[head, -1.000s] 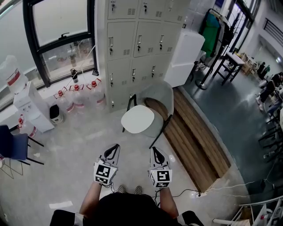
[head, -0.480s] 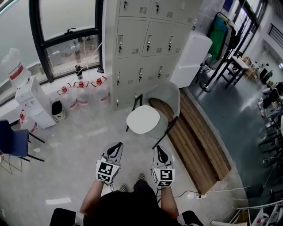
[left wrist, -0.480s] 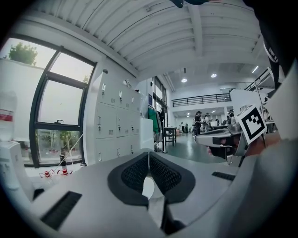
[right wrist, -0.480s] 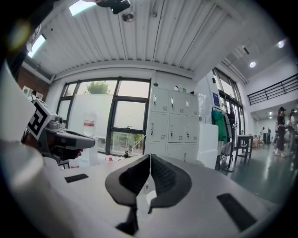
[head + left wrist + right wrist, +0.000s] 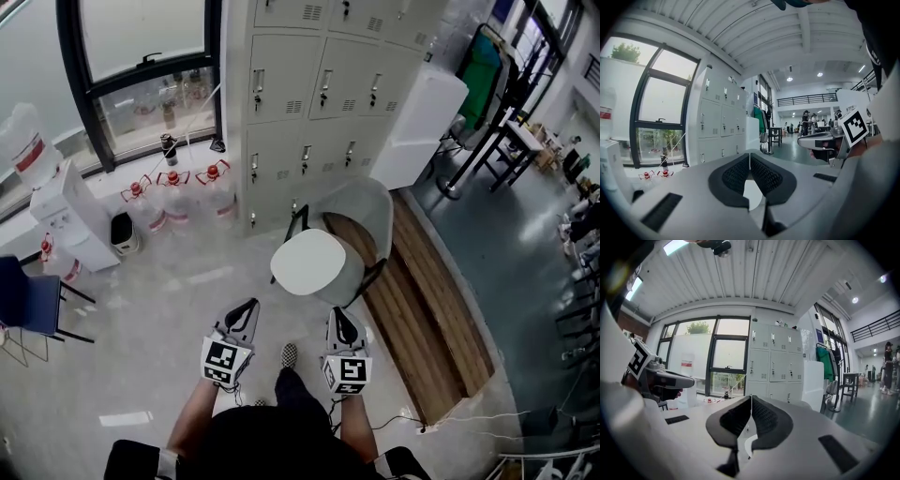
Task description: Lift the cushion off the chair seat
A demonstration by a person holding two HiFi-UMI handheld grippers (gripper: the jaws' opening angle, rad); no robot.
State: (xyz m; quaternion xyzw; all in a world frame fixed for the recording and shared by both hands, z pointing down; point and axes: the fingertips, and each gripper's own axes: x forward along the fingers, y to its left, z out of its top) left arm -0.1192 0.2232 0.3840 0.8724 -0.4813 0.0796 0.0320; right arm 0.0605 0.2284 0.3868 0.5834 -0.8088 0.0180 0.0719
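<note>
A: Holding anything, those two?
B: Nothing. Left gripper (image 5: 247, 309) and right gripper (image 5: 339, 317) both have jaws pressed together, empty, short of the chair (image 5: 367, 212). White cushion (image 5: 307, 264) lies untouched on its seat, nearer them than a second ago.

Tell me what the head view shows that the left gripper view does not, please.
Only the head view shows the blue chair and the wooden platform. Only the left gripper view shows the ceiling and its lights. Both show the grey lockers, the window, the red-capped water bottles and the right gripper.
</note>
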